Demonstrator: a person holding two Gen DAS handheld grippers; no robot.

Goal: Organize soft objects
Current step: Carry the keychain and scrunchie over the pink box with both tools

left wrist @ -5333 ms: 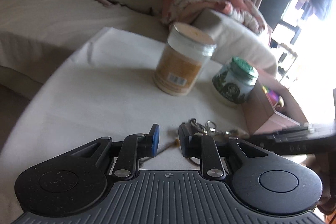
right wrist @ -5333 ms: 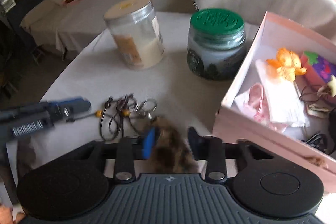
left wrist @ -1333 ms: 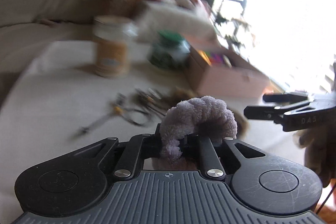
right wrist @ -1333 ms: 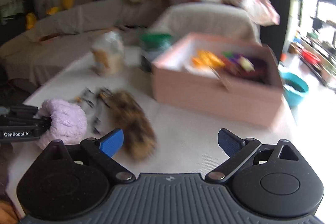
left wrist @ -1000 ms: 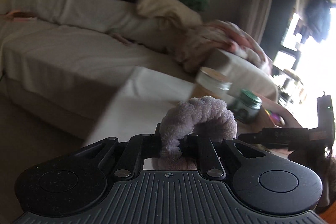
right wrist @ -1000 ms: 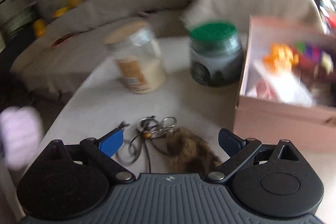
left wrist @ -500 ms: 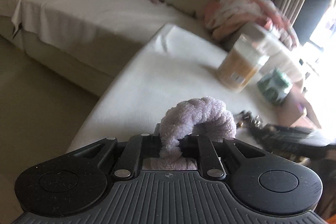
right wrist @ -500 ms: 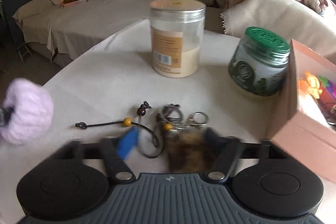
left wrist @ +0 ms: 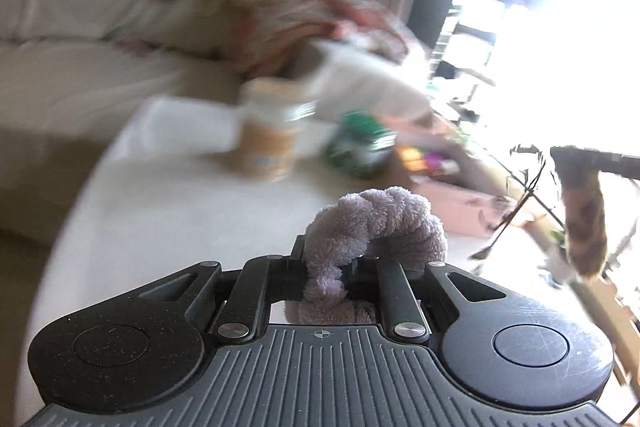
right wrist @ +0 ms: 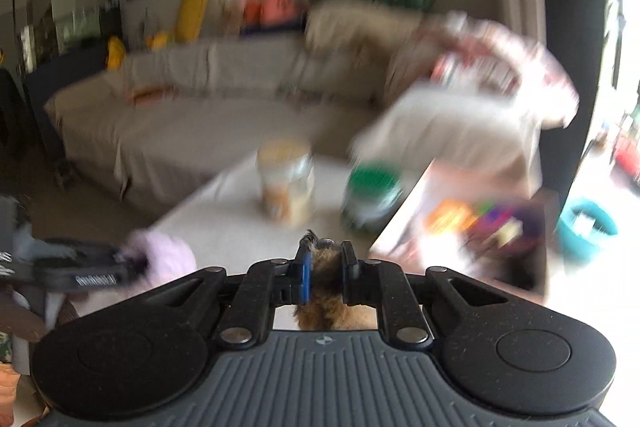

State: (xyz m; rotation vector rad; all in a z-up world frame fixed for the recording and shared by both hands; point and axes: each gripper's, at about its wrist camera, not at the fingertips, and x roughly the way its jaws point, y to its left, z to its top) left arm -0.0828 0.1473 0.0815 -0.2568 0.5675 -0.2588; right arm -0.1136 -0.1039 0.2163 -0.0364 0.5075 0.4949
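**Left wrist view: both soft items lifted clear of the counter**

Left wrist footage shows the left claw (left wrist: 340, 259) clamped narrowly on a lilac plush scrunchie (left wrist: 376, 223), which bulges up and over the fingertips. The scrunchie is judged light, squashy and non-slip, so a pinch across one side of the loop is taken to be enough.

To the right of the scrunchie, the right claw (left wrist: 576, 159) is seen with a brown fur tail (left wrist: 582, 223) dangling limp beneath it, cords and rings hanging alongside. In the right wrist view the jaws of that claw are closing, with the fur already pinched between them at its upper end. The tail is judged floppy and light; a hold near the top lets the rest swing, and the trailing cords could snag.

Both claws are held above the counter (left wrist: 172, 211), angled somewhat downward. Beyond the scrunchie stand a tan jar (left wrist: 268, 139), a green-lidded jar (left wrist: 360, 147) and, rightward, the pink box (left wrist: 452, 199), the likely destination.
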